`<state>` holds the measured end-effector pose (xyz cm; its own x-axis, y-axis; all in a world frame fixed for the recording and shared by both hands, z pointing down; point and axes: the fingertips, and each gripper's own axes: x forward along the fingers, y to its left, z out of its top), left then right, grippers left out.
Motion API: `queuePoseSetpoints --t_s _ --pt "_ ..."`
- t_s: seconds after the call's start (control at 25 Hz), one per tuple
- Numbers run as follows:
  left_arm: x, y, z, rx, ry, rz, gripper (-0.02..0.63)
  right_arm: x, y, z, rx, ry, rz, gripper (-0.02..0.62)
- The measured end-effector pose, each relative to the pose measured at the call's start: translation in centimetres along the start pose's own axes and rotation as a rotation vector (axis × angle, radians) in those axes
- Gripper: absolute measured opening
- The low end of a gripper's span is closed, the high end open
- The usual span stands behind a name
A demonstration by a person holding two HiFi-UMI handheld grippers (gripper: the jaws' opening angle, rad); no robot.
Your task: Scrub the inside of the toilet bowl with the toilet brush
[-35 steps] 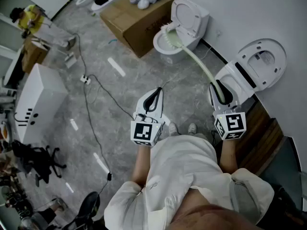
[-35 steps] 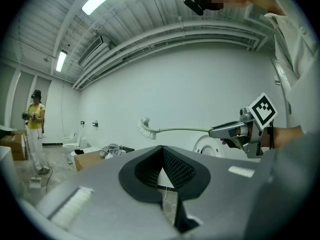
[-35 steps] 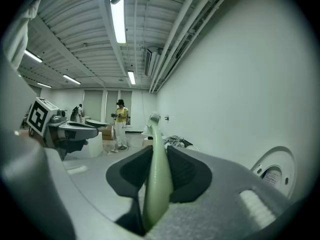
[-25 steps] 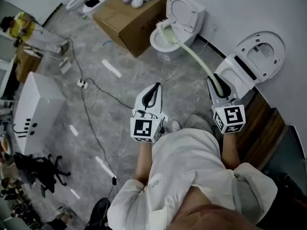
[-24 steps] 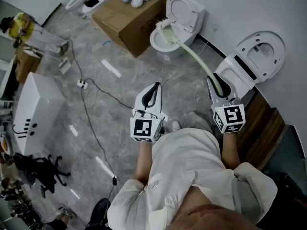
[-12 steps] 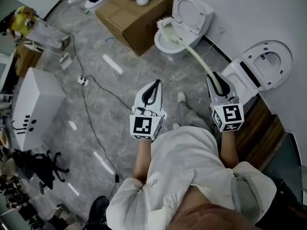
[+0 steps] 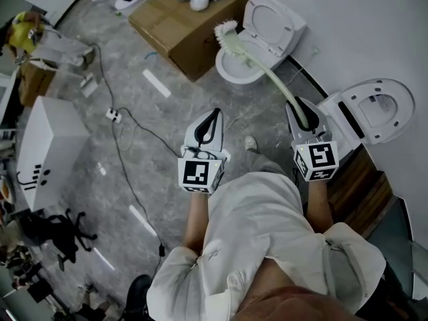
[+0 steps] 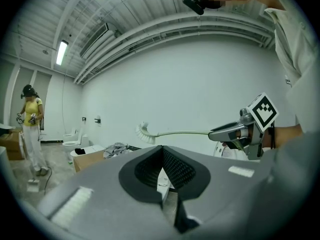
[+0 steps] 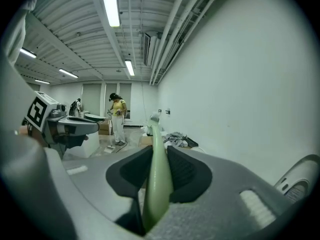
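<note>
A white toilet (image 7: 267,35) with its lid up stands against the wall at the top of the head view. My right gripper (image 7: 302,110) is shut on the pale green handle (image 7: 267,75) of the toilet brush. The white bristle head (image 7: 224,28) shows over the far left rim of the bowl (image 7: 235,67). In the right gripper view the handle (image 9: 158,176) runs out between the jaws. My left gripper (image 7: 211,118) is shut on nothing, left of the right one. From the left gripper view (image 8: 163,150) the brush (image 8: 145,132) hangs level in the air.
A cardboard box (image 7: 175,17) with cloths on it sits left of the toilet. A second toilet (image 7: 372,110) stands at the right by a wooden platform (image 7: 361,182). A cable (image 7: 127,136), a white cabinet (image 7: 41,146) and a person in yellow (image 7: 23,33) are to the left.
The brush head has moved from inside the bowl to over its far left rim. The person has stepped nearer the toilet. Both grippers keep their grip state.
</note>
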<state>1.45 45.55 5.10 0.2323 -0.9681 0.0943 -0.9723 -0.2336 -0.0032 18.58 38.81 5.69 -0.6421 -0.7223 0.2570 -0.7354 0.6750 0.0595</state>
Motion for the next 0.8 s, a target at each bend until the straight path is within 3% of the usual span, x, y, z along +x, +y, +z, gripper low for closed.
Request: queuePoseSetpoints --t_s 0.4,0.8 --pt "10.6 2.8 0.9 -0.007 0.044 0.024 0.018 8.8 -7.3 1.1 0.01 0.024 0.038 0.095" --pt "16.5 5.3 0.7 -0.018 0.076 0.029 0.018 14.5 -10.7 1.1 0.032 0.036 0.052 0.095"
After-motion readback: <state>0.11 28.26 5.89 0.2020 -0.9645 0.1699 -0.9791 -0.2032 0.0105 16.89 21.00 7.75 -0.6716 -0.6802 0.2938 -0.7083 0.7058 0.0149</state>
